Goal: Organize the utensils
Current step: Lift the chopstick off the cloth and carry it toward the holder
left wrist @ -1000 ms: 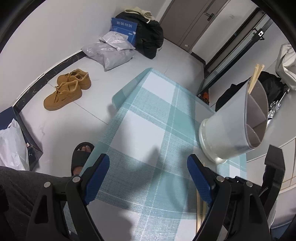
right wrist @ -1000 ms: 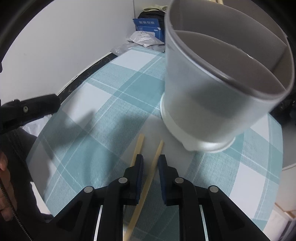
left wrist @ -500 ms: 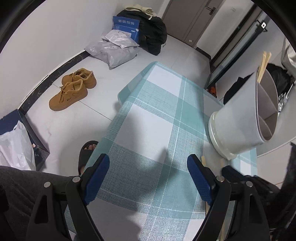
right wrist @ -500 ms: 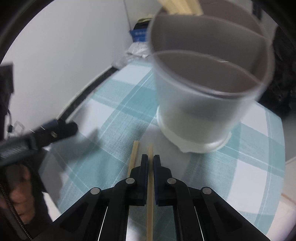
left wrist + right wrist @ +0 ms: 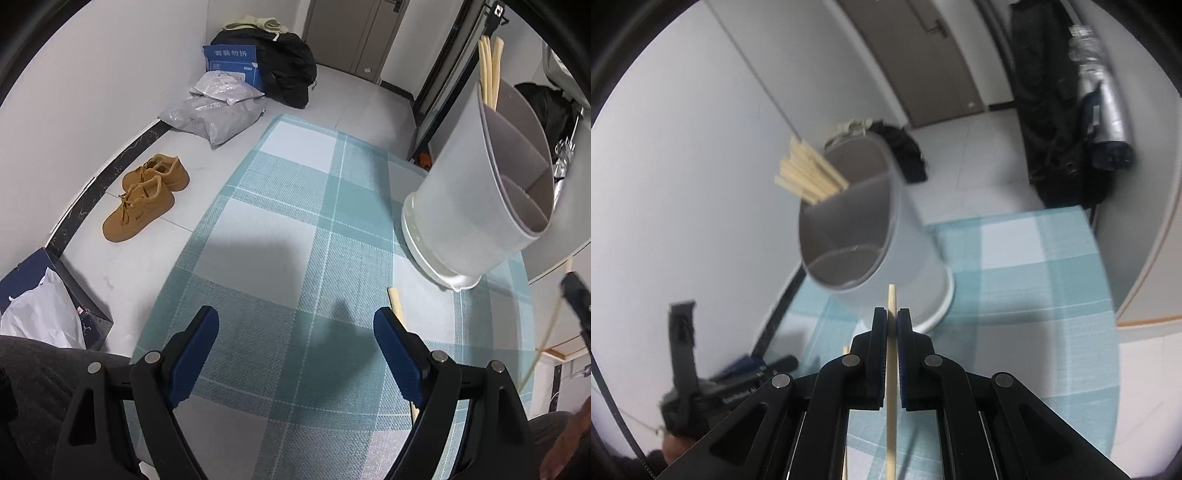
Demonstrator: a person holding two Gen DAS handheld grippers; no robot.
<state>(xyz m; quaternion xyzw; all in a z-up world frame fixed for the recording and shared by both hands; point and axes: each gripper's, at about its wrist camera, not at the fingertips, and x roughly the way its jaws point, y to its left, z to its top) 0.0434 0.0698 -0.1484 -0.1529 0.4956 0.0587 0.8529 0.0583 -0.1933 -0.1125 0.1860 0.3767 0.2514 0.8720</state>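
Right wrist: holder (image 5: 908, 236) contains bundled chopsticks (image 5: 809, 177); right jaws clench one chopstick (image 5: 892, 306), left jaws spread.

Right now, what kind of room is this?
Probably a room in someone's home: brown shoes on the tiled floor, a checked tablecloth on the table, and a grey holder with chopsticks.

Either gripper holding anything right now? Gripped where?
The right gripper is shut on one chopstick, pinched near its upper end, with a short tip sticking out past the pads. The left gripper is open and holds nothing.
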